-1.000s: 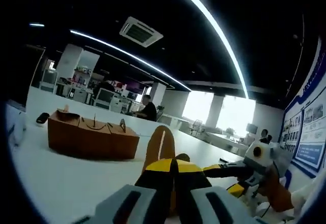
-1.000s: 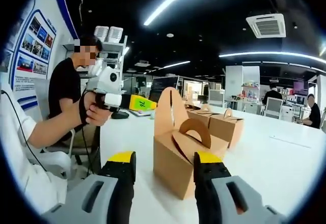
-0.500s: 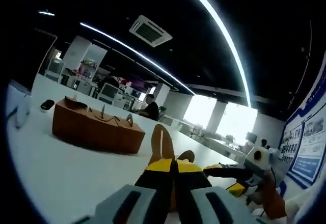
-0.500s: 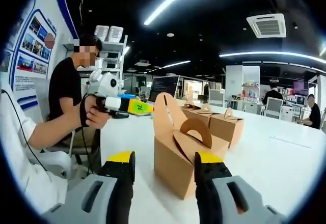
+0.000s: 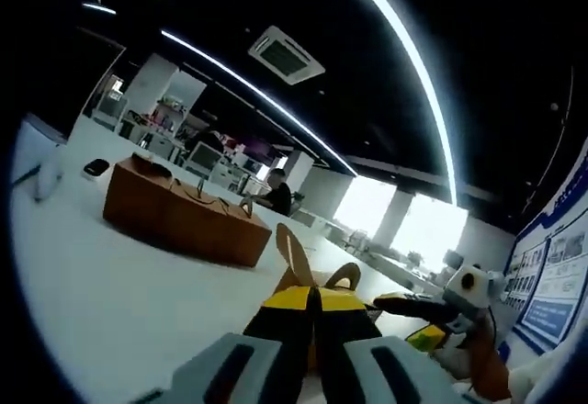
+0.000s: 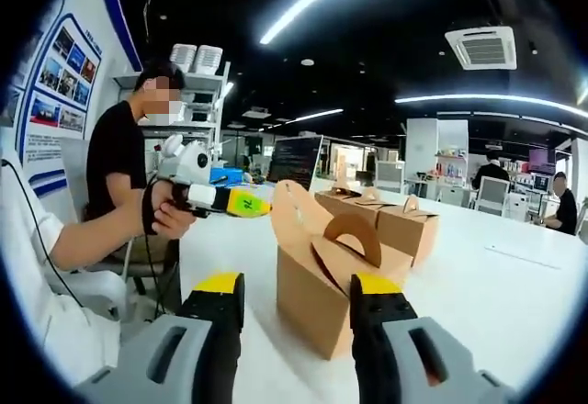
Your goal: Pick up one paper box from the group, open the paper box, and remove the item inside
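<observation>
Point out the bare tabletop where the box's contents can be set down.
Free: white table right of the opened paper box, below the grouped boxes; in the left gripper view, the stretch in front of that group. Crowded: around the flap the left gripper pinches, and between the right gripper jaws.

We count on the bench [image 6: 514, 285]: one open paper box [image 6: 326, 294] in front; a group of three boxes [image 6: 386, 220] behind; two tongs, left [image 6: 253, 205] and right [image 6: 294, 308]; one seated person [image 6: 115, 161] beside.
</observation>
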Action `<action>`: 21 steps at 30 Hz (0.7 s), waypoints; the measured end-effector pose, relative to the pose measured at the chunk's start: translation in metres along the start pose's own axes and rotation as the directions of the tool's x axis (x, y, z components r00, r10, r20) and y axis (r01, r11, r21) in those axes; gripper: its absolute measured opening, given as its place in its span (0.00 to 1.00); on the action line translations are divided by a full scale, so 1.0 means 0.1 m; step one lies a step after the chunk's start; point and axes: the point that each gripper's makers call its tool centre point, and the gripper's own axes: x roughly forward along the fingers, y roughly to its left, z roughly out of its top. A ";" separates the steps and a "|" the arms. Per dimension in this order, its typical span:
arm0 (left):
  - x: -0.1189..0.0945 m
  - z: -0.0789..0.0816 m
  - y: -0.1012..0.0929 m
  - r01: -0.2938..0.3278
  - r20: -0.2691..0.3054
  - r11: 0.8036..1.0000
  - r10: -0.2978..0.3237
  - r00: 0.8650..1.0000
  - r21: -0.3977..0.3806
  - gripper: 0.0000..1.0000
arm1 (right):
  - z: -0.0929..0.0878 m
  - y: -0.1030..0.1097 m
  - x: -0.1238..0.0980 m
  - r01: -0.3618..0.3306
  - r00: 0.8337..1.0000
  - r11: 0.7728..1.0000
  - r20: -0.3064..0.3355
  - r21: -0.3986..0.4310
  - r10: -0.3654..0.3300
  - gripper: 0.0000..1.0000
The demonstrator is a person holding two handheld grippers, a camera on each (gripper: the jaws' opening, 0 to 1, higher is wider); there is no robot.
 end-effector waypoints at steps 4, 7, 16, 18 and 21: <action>0.00 -0.04 0.06 -0.012 -0.008 1.000 0.012 1.000 -0.025 0.03 | 0.00 0.01 0.00 0.000 1.000 1.000 0.000 0.000 0.000 0.47; -0.01 -0.07 0.08 -0.012 -0.005 0.998 0.011 1.000 -0.064 0.03 | 0.00 0.01 0.00 -0.001 1.000 1.000 -0.001 0.000 0.001 0.47; -0.03 -0.24 0.17 -0.037 -0.054 0.992 0.030 0.998 -0.121 0.04 | 0.00 -0.01 0.00 -0.002 1.000 1.000 0.000 0.003 0.002 0.47; -0.04 -0.28 0.18 -0.040 -0.063 0.990 0.031 0.998 -0.137 0.04 | 0.00 -0.01 0.01 -0.002 1.000 1.000 -0.002 0.001 0.002 0.47; -0.02 -0.32 0.18 -0.045 -0.073 0.988 0.034 0.997 -0.148 0.04 | -0.01 -0.01 0.01 -0.001 1.000 1.000 -0.003 -0.002 0.001 0.47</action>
